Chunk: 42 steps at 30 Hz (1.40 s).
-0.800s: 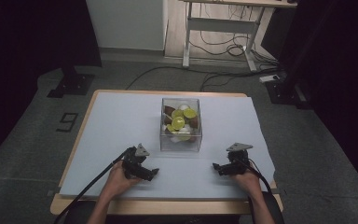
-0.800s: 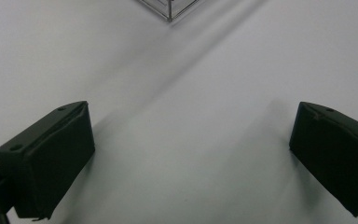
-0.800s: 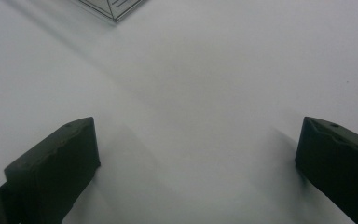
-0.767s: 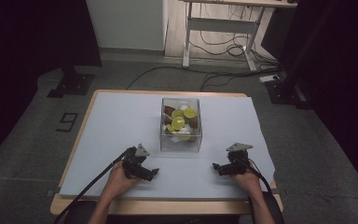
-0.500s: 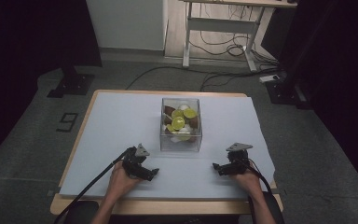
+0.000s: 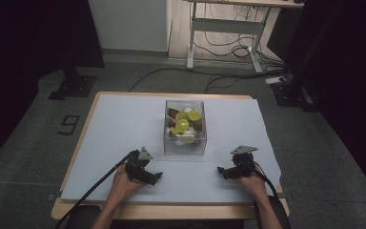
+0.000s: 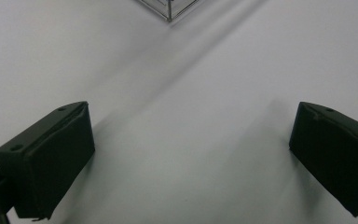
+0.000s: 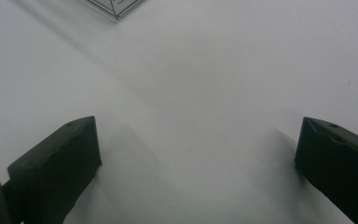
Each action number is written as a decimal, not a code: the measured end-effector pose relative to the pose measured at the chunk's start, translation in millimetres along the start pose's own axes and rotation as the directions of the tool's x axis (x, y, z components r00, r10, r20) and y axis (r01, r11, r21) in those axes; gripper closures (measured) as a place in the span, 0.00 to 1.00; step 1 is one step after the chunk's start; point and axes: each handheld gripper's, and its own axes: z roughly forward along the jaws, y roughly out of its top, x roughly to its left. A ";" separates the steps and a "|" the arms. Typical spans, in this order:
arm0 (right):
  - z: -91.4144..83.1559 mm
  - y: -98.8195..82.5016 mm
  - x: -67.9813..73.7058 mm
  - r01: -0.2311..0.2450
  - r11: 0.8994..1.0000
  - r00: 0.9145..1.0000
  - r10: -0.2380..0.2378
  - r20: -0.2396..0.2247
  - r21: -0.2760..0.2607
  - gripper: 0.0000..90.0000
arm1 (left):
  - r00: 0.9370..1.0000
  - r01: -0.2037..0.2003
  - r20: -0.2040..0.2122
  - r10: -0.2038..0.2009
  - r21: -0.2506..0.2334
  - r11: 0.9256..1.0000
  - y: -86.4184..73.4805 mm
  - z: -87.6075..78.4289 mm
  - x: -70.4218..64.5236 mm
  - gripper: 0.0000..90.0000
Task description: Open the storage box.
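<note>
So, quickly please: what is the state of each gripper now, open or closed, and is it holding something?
Left gripper: open, jaws wide apart, holding nothing, over the white table cover.
Right gripper: open, jaws wide apart, holding nothing.

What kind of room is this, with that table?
Probably a lab or recording studio: a white-covered wooden table under black curtains, a clear plastic box of yellow and brown pieces, and cables across the grey floor.

One clear box (image 6: 185, 143) on the surface (image 6: 114, 124); about four yellow-green pieces (image 6: 182, 125) and three brown pieces (image 6: 173, 113) inside; two claws
</note>
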 end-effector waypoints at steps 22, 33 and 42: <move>-19.6 13.2 17.0 0.106 0.994 0.993 -0.106 -0.055 -0.003 0.14 | 0.999 0.011 0.054 -0.005 -0.116 0.993 11.7 -26.1 -2.2 0.16; -33.3 24.5 22.4 0.060 0.994 0.990 -0.071 -0.121 -0.095 0.12 | 0.998 -0.020 0.062 0.030 -0.153 0.988 24.4 -35.5 -7.7 0.23; -38.0 35.8 31.5 0.066 0.990 0.987 -0.083 -0.141 -0.122 0.19 | 0.996 -0.044 0.072 0.058 -0.182 0.982 41.4 -38.3 -11.0 0.30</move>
